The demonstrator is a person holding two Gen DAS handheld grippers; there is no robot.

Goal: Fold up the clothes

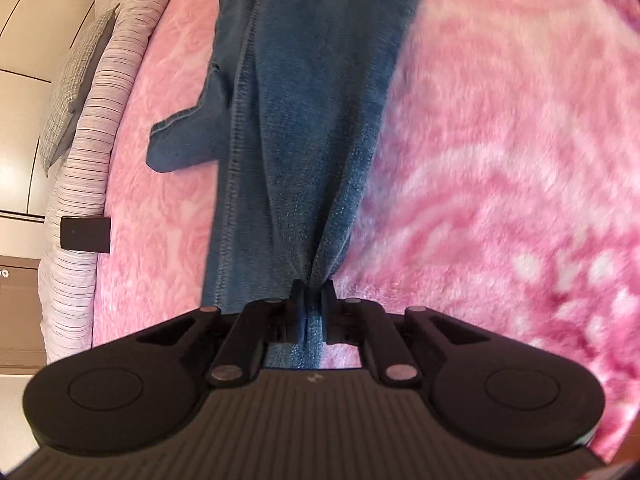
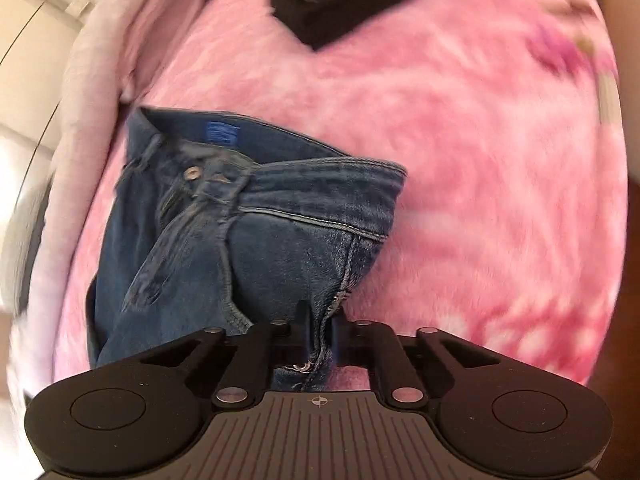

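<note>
Jeans [image 1: 312,120]: one pair, blue denim, lying on a bed covered by a pink plush blanket [image 1: 500,160].

Left wrist view. The denim runs as a long strip from the top of the picture down to the left gripper [image 1: 313,286], a stitched seam along its left side. A short flap with a stitched hem juts out to the left, flat on the blanket. The left gripper's jaws are together, clamped on a bunched fold of the jeans at the near end; cloth shows between and below the fingers. At the left edge of the bed: a striped pale quilt [image 1: 92,152], a checked pillow [image 1: 76,80] and a small dark rectangular object [image 1: 86,234] against the quilt. Pale cabinet panels [image 1: 20,60] stand behind.

Right wrist view. The waistband [image 2: 320,184] faces up, open, with a blue label [image 2: 222,133] inside and a metal button [image 2: 193,174] at the fly. The right gripper [image 2: 320,316] is closed tight on a seamed fold of the denim just below the waist; a rivet shows between its fingers. Pink blanket surrounds the garment. A blurred black object [image 2: 324,8], which I cannot identify, lies at the top, well apart from the jeans.
</note>
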